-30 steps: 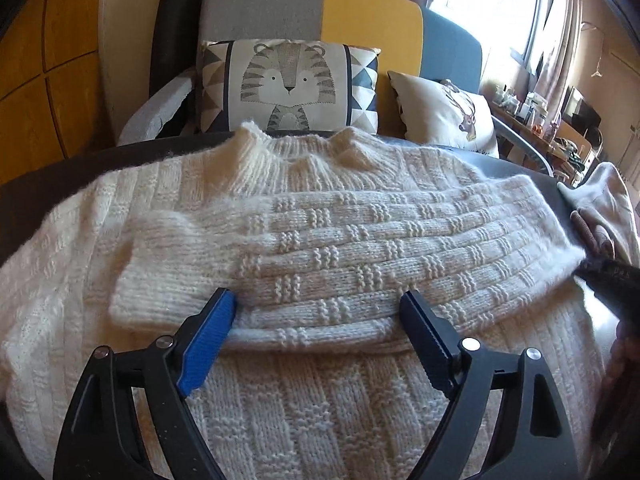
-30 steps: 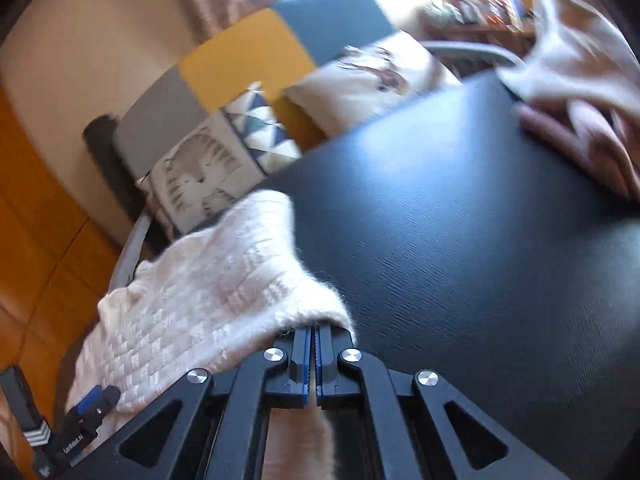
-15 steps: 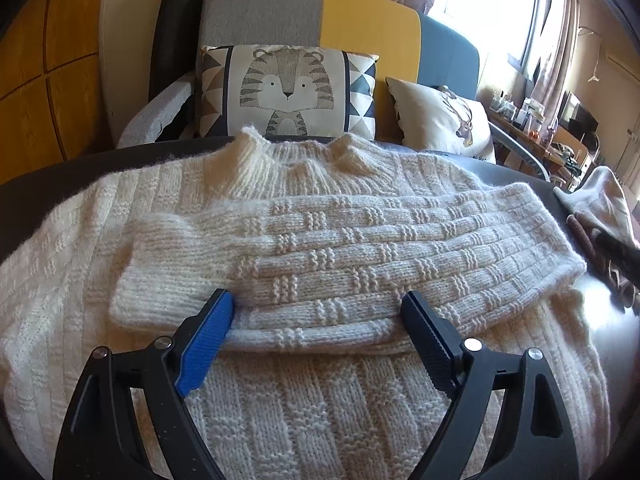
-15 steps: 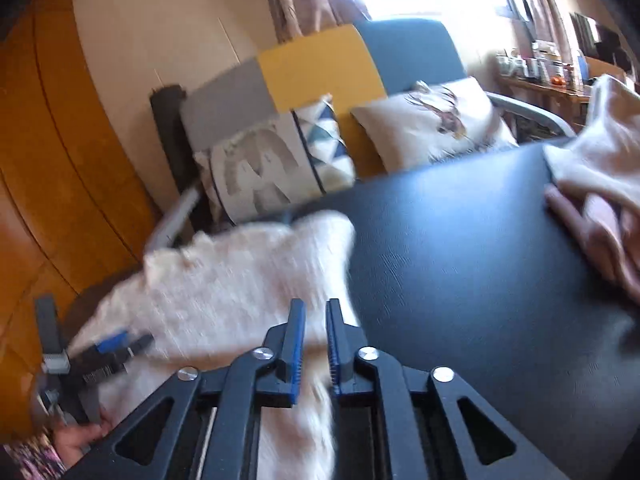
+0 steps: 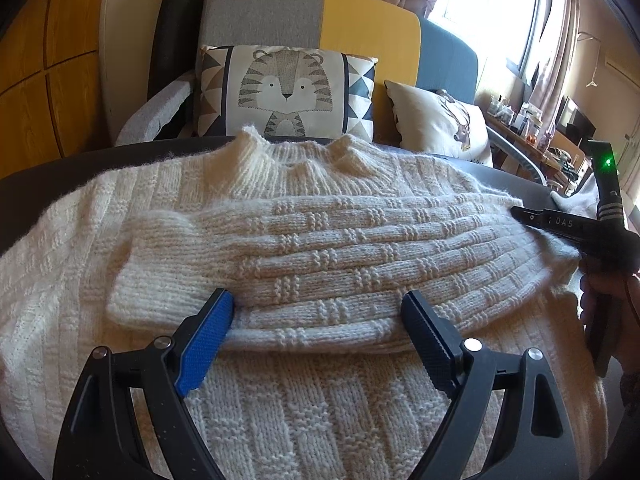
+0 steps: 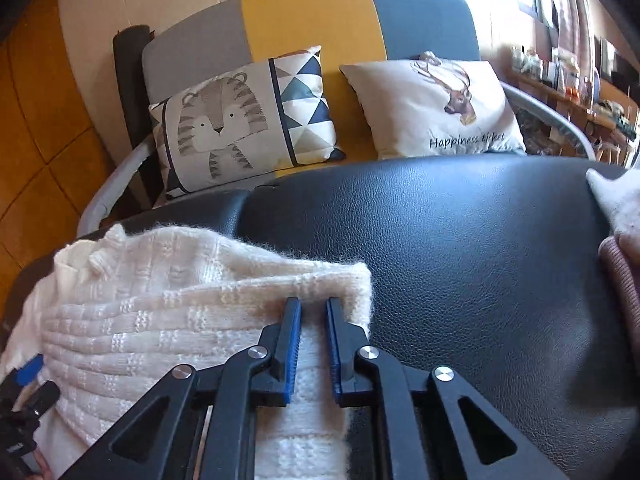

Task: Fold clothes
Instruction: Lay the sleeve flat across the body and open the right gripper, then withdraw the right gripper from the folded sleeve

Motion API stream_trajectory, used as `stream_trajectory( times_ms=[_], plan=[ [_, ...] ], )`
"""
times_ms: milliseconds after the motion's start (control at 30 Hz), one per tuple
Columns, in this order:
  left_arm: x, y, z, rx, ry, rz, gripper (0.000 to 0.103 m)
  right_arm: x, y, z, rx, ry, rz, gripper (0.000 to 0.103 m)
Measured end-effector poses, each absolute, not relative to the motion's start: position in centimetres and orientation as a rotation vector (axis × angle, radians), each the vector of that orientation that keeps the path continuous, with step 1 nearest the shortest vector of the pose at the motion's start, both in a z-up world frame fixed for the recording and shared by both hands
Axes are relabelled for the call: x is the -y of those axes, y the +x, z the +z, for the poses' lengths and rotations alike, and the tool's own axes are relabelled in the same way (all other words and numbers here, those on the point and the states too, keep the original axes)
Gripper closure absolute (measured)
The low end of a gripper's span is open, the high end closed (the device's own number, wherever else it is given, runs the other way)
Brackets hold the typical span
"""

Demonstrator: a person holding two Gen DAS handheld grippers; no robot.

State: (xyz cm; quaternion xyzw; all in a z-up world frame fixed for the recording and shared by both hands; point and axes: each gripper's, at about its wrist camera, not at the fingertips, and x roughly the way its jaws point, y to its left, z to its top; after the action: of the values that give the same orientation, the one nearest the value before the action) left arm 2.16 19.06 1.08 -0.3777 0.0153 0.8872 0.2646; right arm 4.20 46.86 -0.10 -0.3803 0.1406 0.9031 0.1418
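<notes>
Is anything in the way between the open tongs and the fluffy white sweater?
No, nothing visible is. The left tongs stand open right over the white sweater, with its folded sleeve lying between the fingers. Only the sweater's own knit is there.

Strong daylight pours in from the window [image 5: 492, 12] top right, blown out white. Both views sharp in the middle, heavy fisheye bending and dark vignetting at the corners.
</notes>
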Motion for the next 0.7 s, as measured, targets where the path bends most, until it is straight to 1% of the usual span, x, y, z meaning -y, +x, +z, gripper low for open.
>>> stream_trajectory(
  times_ms=[100, 167, 200, 267, 333, 367, 433, 467, 533, 567, 700],
  plan=[
    [-18.9, 2.2, 1.1, -0.033, -1.017, 2.397, 0.015, -47.2, 5.0, 0.7, -0.474, -1.104, 2.596, 0.092],
    [-19.0, 2.2, 1.0, -0.032, -1.017, 2.398, 0.015, -46.4, 6.6, 2.1, -0.491, -1.056, 2.630, 0.083],
    [-19.0, 2.2, 1.0, -0.031, -1.017, 2.398, 0.015, -45.4, 7.5, 2.7, -0.460, -1.040, 2.682, 0.082],
    [-19.0, 2.2, 1.1, -0.028, -1.017, 2.397, 0.015, -43.3, 9.3, 2.9, -0.320, -1.048, 2.724, 0.082],
    [-18.9, 2.2, 1.0, -0.024, -1.017, 2.396, 0.015, -42.8, 10.6, 1.9, -0.249, -1.069, 2.698, 0.082],
    [-18.9, 2.2, 1.0, -0.025, -1.017, 2.397, 0.015, -43.1, 10.8, 0.7, -0.192, -1.126, 2.613, 0.080],
    [-18.9, 2.2, 1.0, -0.024, -1.016, 2.397, 0.015, -45.1, 11.1, 0.3, -0.344, -1.149, 2.599, 0.071],
    [-18.9, 2.2, 1.0, -0.022, -1.015, 2.397, 0.015, -45.8, 11.1, 0.4, -0.417, -1.162, 2.580, 0.069],
    [-18.9, 2.2, 1.0, -0.021, -1.014, 2.398, 0.015, -46.5, 11.1, 1.0, -0.548, -1.175, 2.534, 0.069],
    [-18.9, 2.2, 1.0, -0.021, -1.014, 2.398, 0.015, -46.0, 11.4, 1.9, -0.589, -1.126, 2.541, 0.069],
    [-18.8, 2.2, 1.0, -0.014, -1.012, 2.397, 0.015, -41.1, 11.3, 4.3, -0.603, -0.970, 2.727, 0.069]
  ],
)
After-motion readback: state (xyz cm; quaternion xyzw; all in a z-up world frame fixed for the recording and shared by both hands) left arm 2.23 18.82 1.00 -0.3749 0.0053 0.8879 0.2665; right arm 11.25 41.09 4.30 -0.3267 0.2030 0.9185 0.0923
